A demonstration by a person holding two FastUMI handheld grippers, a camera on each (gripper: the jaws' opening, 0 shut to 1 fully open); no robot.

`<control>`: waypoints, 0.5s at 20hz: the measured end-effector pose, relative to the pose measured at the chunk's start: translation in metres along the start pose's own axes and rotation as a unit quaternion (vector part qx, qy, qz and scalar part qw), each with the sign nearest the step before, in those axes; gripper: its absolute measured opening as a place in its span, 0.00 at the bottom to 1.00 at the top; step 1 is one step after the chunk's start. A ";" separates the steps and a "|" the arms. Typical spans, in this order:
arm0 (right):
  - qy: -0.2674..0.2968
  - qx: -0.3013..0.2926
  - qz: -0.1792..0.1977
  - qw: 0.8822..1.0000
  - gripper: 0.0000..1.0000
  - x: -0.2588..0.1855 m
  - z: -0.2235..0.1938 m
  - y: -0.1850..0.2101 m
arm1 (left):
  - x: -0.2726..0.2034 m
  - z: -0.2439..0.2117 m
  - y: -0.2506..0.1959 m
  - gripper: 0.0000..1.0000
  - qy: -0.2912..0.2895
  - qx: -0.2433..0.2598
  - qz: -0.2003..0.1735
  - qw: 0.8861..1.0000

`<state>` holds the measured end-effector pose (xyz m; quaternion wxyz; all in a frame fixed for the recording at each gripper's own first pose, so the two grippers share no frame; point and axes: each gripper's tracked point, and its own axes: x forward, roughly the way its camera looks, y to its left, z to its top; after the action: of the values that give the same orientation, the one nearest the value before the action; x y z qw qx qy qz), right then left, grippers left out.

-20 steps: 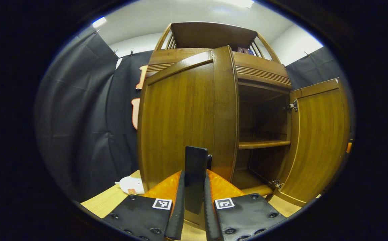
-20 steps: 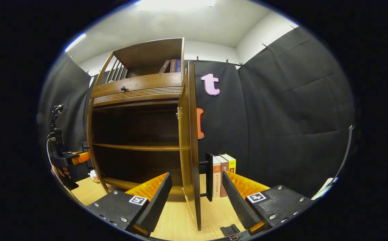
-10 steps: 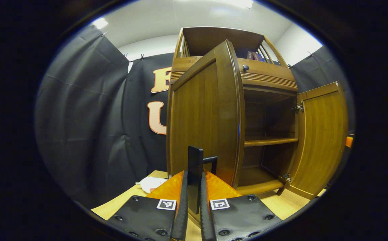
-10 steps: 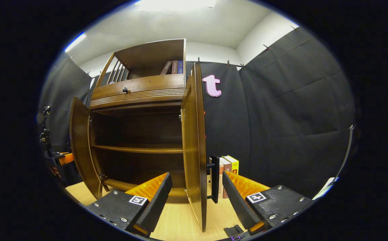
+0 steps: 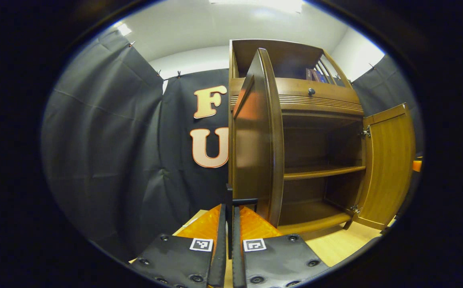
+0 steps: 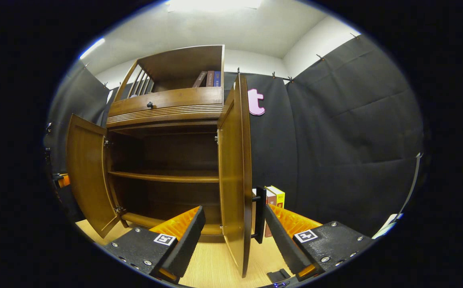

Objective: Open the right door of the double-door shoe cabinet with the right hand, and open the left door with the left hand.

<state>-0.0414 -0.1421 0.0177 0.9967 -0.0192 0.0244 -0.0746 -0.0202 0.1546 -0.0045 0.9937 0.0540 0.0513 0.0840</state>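
Shoe cabinet [image 6: 163, 108] stands on a wooden floor [image 6: 211, 268], left door [image 5: 255, 140] and right door [image 6: 235, 172] both swung wide. Left gripper [image 5: 228, 236] clenched on the left door's black handle [image 5: 230, 208]. Right gripper [image 6: 235, 236] spread apart, straddling the right door's edge and its handle [image 6: 260, 214], gripping nothing.

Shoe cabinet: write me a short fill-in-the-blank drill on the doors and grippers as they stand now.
1. Both doors of the shoe cabinet stand ____.
2. The left gripper has its jaws closed on the left door's dark ____.
3. The right gripper has its jaws spread wide, with the right door standing ____ them.
4. The books stand on the cabinet's ____ shelf.

Missing words: open; handle; between; top
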 end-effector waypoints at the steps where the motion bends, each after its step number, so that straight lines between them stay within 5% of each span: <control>1: 0.001 -0.001 0.000 1.000 0.92 0.001 0.001 0.001 | 0.001 0.001 0.009 0.01 -0.001 0.000 -0.002 1.000; 2: 0.001 -0.002 0.001 1.000 0.92 0.001 0.001 0.003 | 0.000 0.000 0.016 0.11 -0.001 -0.002 -0.009 1.000; 10: -0.002 0.009 0.000 1.000 0.99 0.008 0.009 0.013 | 0.008 0.000 0.043 0.11 -0.017 0.021 -0.061 0.998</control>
<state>-0.0307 -0.1304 0.0259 0.9969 -0.0107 0.0219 -0.0750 -0.0192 0.1977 -0.0006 0.9963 0.0735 0.0398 0.0209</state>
